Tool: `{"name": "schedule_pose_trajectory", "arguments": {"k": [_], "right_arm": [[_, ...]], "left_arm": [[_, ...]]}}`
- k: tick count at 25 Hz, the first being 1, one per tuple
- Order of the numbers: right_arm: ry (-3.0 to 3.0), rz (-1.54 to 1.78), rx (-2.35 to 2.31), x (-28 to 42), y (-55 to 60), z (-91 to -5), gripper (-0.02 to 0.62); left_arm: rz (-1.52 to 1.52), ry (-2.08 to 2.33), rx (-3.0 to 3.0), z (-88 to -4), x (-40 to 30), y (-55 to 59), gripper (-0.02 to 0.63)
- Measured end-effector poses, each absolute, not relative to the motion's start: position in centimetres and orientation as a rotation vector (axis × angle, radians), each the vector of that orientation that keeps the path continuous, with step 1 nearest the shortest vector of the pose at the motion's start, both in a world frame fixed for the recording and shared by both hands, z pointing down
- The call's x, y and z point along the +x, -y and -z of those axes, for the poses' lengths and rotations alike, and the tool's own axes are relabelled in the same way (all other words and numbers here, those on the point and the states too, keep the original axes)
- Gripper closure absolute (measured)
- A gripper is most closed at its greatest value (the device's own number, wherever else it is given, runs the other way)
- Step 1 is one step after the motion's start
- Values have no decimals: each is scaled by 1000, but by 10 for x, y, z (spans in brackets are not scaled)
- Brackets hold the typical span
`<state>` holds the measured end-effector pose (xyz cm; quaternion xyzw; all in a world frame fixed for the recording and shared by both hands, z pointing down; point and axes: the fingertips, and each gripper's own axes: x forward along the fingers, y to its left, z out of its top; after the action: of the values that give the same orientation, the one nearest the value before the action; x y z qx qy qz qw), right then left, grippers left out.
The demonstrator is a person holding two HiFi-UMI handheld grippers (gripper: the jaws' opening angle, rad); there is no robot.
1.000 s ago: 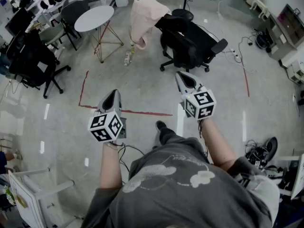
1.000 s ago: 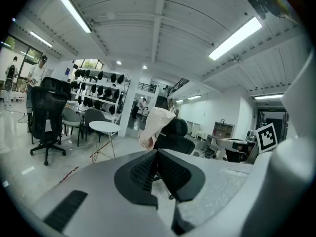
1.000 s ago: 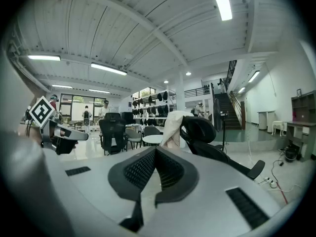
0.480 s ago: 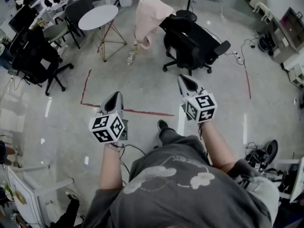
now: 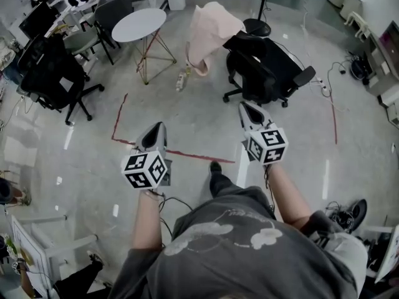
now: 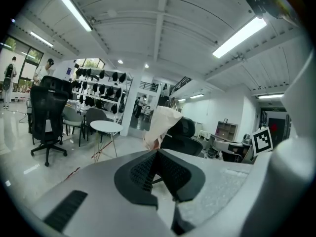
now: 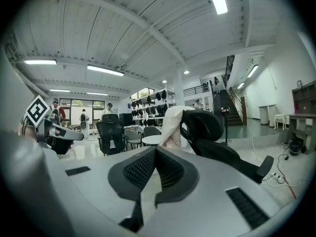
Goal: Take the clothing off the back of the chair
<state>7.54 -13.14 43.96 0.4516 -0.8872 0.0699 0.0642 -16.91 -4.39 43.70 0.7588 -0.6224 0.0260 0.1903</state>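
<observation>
The left gripper point(image 5: 158, 129) is closed, its two dark ribbed pads pressed together at the tip with nothing caught between them; the right gripper point(image 5: 248, 109) looks just the same, jaws met and empty; both are held out in front of the person, side by side and apart, each pointing a little below level, with a marker cube point(image 5: 144, 170) at the back of the left one and another point(image 5: 268, 145) on the right.

The clothing point(image 5: 212, 30), a pale pinkish garment, hangs over the back of the black office chair point(image 5: 265, 67); from the right gripper it is ahead and slightly to the left, well apart from the tip; from the left gripper it is ahead and off to the right, farther away again; neither tool touches it. In the left gripper view the garment point(image 6: 160, 125) rises just above the closed tip point(image 6: 157, 152), draped down the chair's left side; in the right gripper view it point(image 7: 173, 125) sits straight beyond the tip point(image 7: 155, 149), with the chair's headrest point(image 7: 205, 125) just to its right.

A round white table point(image 5: 138, 25) stands ahead and left of the left gripper, left of the garment; a second black chair point(image 5: 53, 73) is well off to that gripper's left; a strip of red tape point(image 5: 199, 157) crosses the floor below and between the two tools.
</observation>
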Motion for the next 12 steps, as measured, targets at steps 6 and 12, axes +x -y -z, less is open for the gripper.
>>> {"name": "schedule_pose_trajectory", "arguments": {"k": [6,12], "right_arm": [[2693,-230,1377,65,206,-435,603],[2697,-259,1376,62,272,-442,603]], "left_arm": [[-53,1744,2158,-426,-179,115,604],[4,1734,2232,-413,-173,188,604]]}}
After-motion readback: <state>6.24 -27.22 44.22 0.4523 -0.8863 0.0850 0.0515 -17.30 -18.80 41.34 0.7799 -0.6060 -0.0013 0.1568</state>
